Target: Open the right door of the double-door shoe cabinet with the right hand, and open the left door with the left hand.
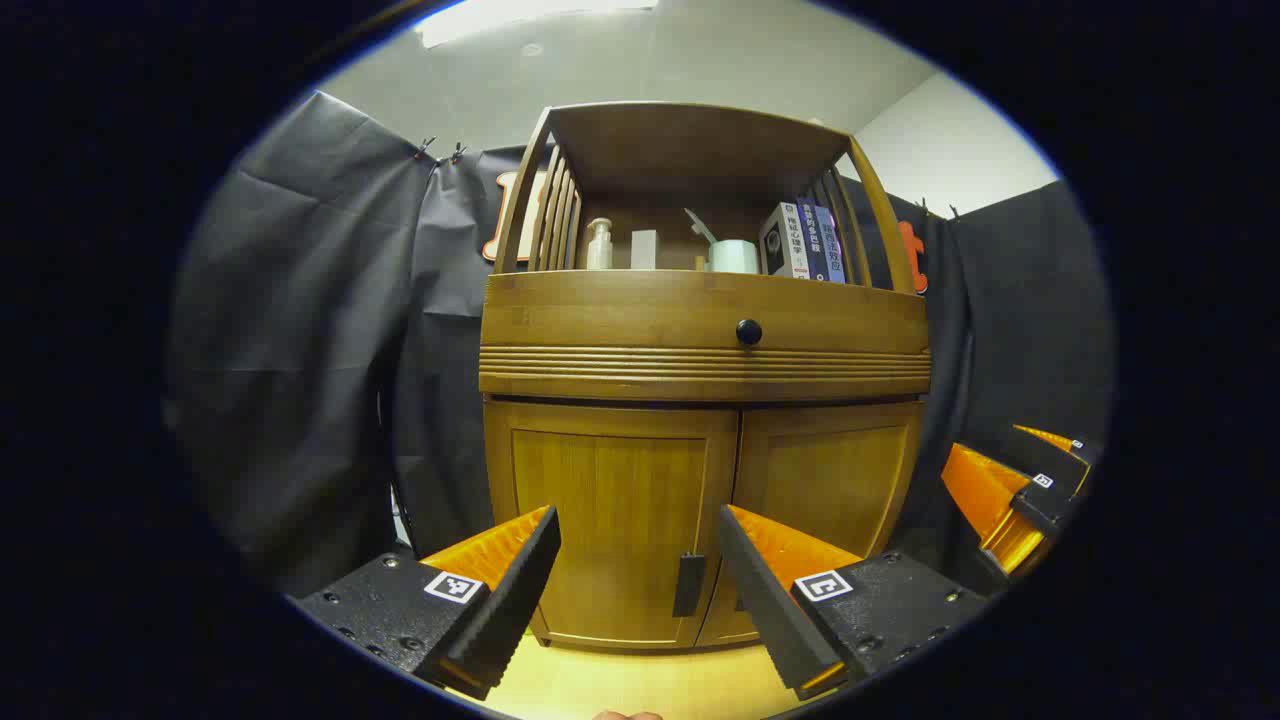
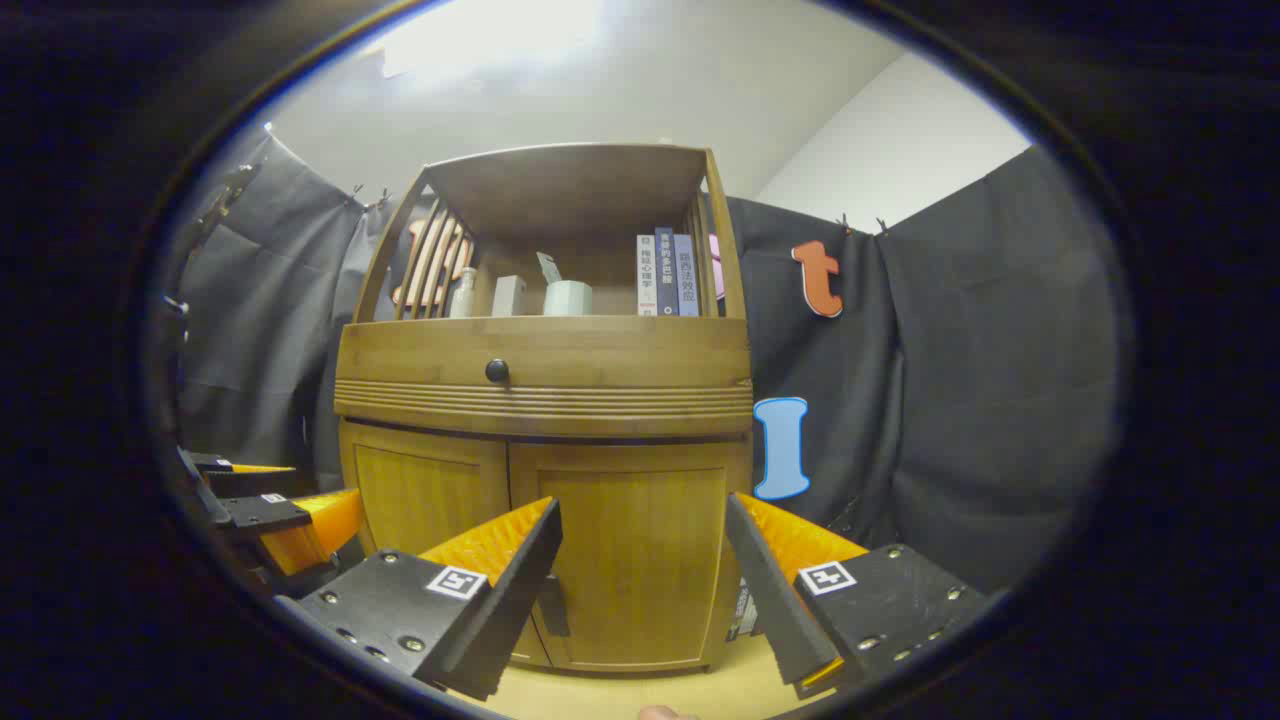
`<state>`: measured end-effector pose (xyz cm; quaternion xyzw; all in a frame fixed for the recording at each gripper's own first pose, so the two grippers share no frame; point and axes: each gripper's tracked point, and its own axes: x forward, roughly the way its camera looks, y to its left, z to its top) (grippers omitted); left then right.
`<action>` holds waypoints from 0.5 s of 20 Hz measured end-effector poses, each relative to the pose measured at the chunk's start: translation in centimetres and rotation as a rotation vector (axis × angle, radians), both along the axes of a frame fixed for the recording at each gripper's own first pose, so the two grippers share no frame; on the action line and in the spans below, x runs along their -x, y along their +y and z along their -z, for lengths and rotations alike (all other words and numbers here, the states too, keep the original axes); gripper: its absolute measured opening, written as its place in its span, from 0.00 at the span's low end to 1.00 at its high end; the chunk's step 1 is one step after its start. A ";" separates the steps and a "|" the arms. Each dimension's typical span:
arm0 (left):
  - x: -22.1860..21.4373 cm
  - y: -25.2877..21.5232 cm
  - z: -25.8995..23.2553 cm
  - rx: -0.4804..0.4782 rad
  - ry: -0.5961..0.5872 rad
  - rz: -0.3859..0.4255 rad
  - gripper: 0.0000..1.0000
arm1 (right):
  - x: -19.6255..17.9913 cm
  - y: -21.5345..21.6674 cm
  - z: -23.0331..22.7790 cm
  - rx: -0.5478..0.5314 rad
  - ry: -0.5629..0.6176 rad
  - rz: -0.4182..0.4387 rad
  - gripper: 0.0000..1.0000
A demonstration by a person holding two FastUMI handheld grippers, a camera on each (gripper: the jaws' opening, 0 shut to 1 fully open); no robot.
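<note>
A wooden shoe cabinet stands straight ahead with both lower doors shut. In the left gripper view, the left door [image 1: 610,500] carries a dark vertical handle [image 1: 688,585] at its inner edge, and the right door [image 1: 835,485] is beside it. My left gripper [image 1: 638,520] is open a short way in front of the left door, touching nothing. In the right gripper view, my right gripper [image 2: 643,505] is open in front of the right door [image 2: 640,570], whose dark handle [image 2: 553,605] peeks from behind one finger. The left door [image 2: 425,495] is further left.
Above the doors runs a drawer with a black knob [image 1: 748,332]. An open shelf holds a bottle [image 1: 599,245], a pale cup [image 1: 734,256] and books [image 1: 805,243]. Black cloth hangs on both sides. The other gripper shows at the right edge [image 1: 1020,490] and the left edge [image 2: 270,520].
</note>
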<state>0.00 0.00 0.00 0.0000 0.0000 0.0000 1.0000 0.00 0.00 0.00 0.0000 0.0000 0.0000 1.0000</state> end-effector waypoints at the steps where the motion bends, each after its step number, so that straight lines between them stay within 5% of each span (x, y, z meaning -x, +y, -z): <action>1: 0.0 0.3 -0.2 -0.002 -0.005 -0.007 0.96 | 0.1 0.1 -0.1 0.004 -0.002 0.003 0.97; 10: 0.6 1.2 -0.2 0.026 -0.011 0.004 0.96 | 0.8 0.2 0.3 -0.007 0.025 0.016 0.98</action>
